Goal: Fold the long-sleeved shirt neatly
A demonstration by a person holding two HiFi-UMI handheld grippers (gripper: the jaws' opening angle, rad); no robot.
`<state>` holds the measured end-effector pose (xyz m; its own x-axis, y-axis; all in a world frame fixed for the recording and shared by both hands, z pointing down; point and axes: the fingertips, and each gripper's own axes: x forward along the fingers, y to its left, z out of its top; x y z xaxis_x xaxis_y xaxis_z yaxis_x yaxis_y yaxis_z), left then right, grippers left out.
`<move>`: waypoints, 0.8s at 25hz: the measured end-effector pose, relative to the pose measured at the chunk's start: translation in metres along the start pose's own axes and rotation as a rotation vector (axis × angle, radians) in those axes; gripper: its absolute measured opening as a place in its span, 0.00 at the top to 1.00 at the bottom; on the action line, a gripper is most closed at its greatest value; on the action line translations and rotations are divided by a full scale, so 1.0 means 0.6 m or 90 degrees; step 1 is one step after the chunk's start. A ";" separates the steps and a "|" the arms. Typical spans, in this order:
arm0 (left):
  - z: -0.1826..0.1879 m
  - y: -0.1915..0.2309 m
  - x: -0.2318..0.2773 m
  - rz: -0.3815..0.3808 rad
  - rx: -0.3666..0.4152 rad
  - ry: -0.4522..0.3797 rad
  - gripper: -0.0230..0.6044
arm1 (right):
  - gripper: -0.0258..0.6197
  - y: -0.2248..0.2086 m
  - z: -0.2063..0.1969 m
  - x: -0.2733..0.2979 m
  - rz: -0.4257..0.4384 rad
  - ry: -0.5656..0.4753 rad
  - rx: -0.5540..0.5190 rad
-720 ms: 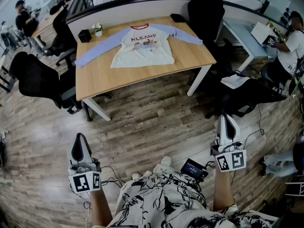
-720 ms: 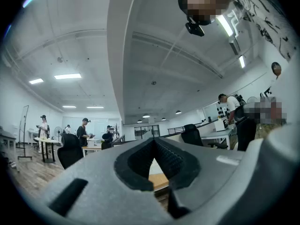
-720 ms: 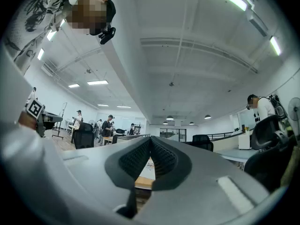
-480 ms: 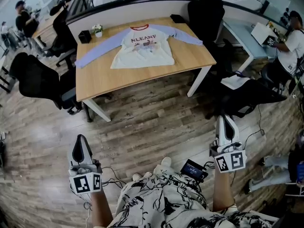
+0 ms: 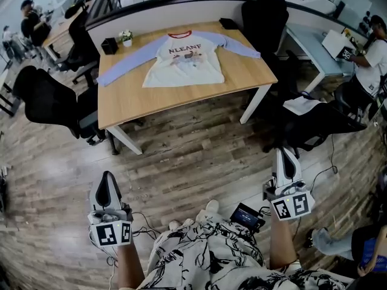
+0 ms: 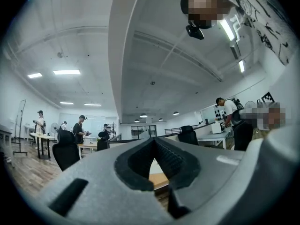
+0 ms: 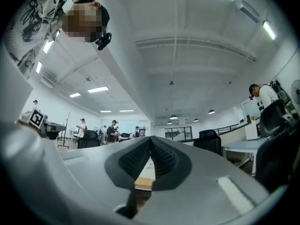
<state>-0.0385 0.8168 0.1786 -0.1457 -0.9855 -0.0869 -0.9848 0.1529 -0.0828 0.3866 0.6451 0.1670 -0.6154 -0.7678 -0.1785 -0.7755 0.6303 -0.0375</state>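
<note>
A long-sleeved shirt [image 5: 184, 59] with a white body, lilac sleeves and a red collar lies spread flat on the wooden table [image 5: 175, 95], sleeves stretched to both sides. Both grippers are held low over the wooden floor, well short of the table. My left gripper [image 5: 107, 180] is shut and holds nothing; in the left gripper view its jaws [image 6: 153, 142] meet at the tips. My right gripper [image 5: 285, 153] is shut and holds nothing too, its tips [image 7: 150, 139] touching. Through each jaw gap only a sliver of the table edge shows.
A black pen holder [image 5: 109, 45] and a small potted plant [image 5: 126, 38] stand at the table's back left, a black item [image 5: 228, 23] at the back right. Black office chairs [image 5: 51, 104] flank the table. A seated person [image 5: 372, 59] works at a right-hand desk. Cables and a device [image 5: 246, 216] lie by my feet.
Both grippers have stayed almost where they were, the right one sinking slightly in the head view. A person's legs have moved along the lower right edge.
</note>
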 end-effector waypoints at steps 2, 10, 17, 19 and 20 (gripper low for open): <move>-0.002 -0.002 0.007 0.007 0.017 0.007 0.97 | 0.97 0.002 -0.008 0.007 -0.006 0.017 -0.022; -0.004 0.011 0.029 0.056 0.004 -0.013 0.39 | 0.45 -0.026 -0.016 0.024 -0.013 0.012 0.000; -0.014 -0.009 0.057 0.074 -0.006 0.001 0.17 | 0.27 -0.073 -0.028 0.038 -0.013 0.013 0.015; -0.016 -0.021 0.066 0.081 -0.002 0.009 0.17 | 0.27 -0.088 -0.035 0.045 -0.006 0.018 0.022; -0.017 -0.027 0.070 0.085 0.001 0.012 0.17 | 0.27 -0.095 -0.039 0.049 0.000 0.021 0.025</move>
<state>-0.0295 0.7722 0.1866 -0.2777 -0.9575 -0.0779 -0.9562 0.2833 -0.0734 0.4094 0.5841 0.1872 -0.6206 -0.7705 -0.1455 -0.7694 0.6342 -0.0766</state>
